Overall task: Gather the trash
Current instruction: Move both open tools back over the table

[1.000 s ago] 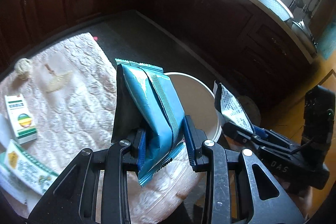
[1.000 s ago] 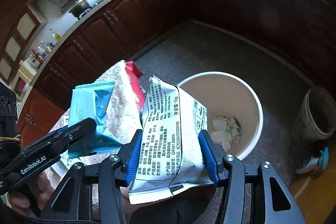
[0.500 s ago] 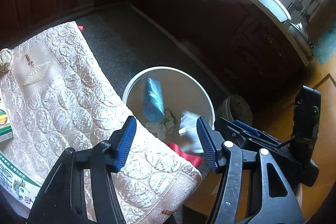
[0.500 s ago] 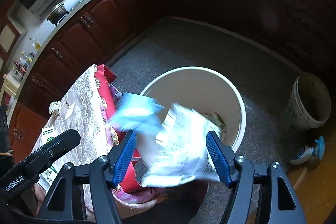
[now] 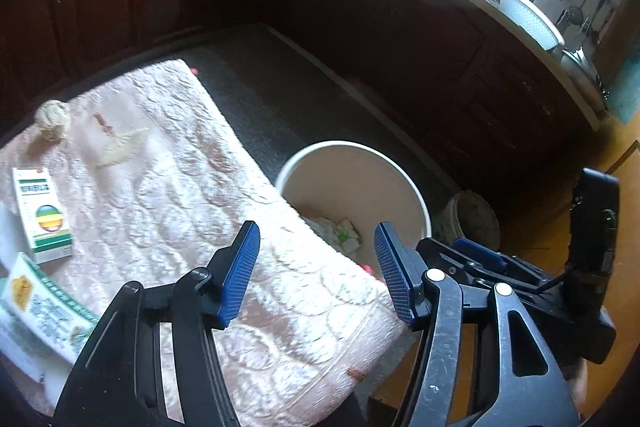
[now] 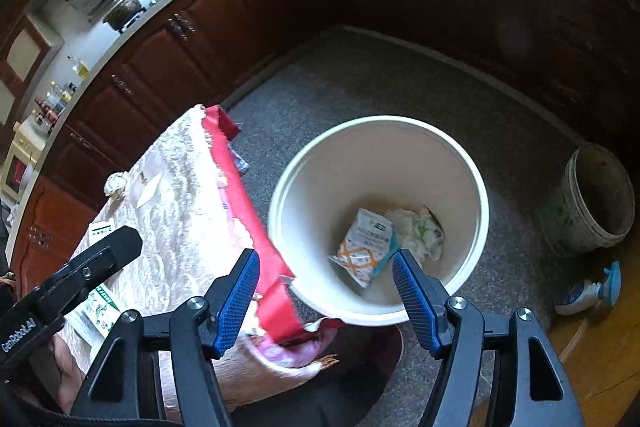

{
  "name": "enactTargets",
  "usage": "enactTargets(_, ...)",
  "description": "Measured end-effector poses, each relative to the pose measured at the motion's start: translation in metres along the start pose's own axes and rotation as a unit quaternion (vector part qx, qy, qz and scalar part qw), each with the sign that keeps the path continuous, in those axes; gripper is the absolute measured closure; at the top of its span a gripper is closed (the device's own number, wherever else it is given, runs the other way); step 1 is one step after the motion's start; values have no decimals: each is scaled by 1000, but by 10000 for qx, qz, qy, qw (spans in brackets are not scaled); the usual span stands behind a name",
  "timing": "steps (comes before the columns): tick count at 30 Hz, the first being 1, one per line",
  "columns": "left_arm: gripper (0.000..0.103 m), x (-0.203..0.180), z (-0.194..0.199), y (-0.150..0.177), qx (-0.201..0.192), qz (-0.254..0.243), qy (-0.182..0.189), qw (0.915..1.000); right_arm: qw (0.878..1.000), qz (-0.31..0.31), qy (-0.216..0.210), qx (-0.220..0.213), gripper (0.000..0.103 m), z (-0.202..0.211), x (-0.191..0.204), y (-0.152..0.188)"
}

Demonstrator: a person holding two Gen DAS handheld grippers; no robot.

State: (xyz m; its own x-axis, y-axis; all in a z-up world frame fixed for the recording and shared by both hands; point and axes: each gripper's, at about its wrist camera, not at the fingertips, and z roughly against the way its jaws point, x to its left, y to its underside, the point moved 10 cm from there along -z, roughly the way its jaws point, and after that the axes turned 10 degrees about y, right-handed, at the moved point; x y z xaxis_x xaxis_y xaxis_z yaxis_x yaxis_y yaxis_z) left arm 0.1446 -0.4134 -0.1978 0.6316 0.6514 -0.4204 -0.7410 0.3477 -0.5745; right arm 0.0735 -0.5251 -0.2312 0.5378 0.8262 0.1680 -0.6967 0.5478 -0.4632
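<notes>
Both grippers are seen angled steeply down at the table's edge, the left gripper (image 5: pixel 316 267) and right gripper (image 6: pixel 324 301) with jaws half open and nothing between them, having just been opening. Two wrappers (image 6: pixel 366 247) lie in the white bin (image 6: pixel 280 195) just beyond the right jaws. The next trash, a green box (image 5: pixel 42 213) well left of the left jaws, is best approached with jaws kept spread.
</notes>
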Motion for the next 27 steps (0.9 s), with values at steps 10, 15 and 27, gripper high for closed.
enactTargets(10, 45, 33, 52, 0, -421, 81, -477, 9979, 9975, 508, -16, -492, 35, 36, 48, -2)
enactTargets(15, 45, 52, 81, 6, -615, 146, -662, 9958, 9946, 752, -20, -710, 33, 49, 74, -2)
enactTargets(27, 45, 110, 157, 28, -1048, 518, -1141, 9866, 9864, 1301, -216, -983, 32, 67, 145, 6)
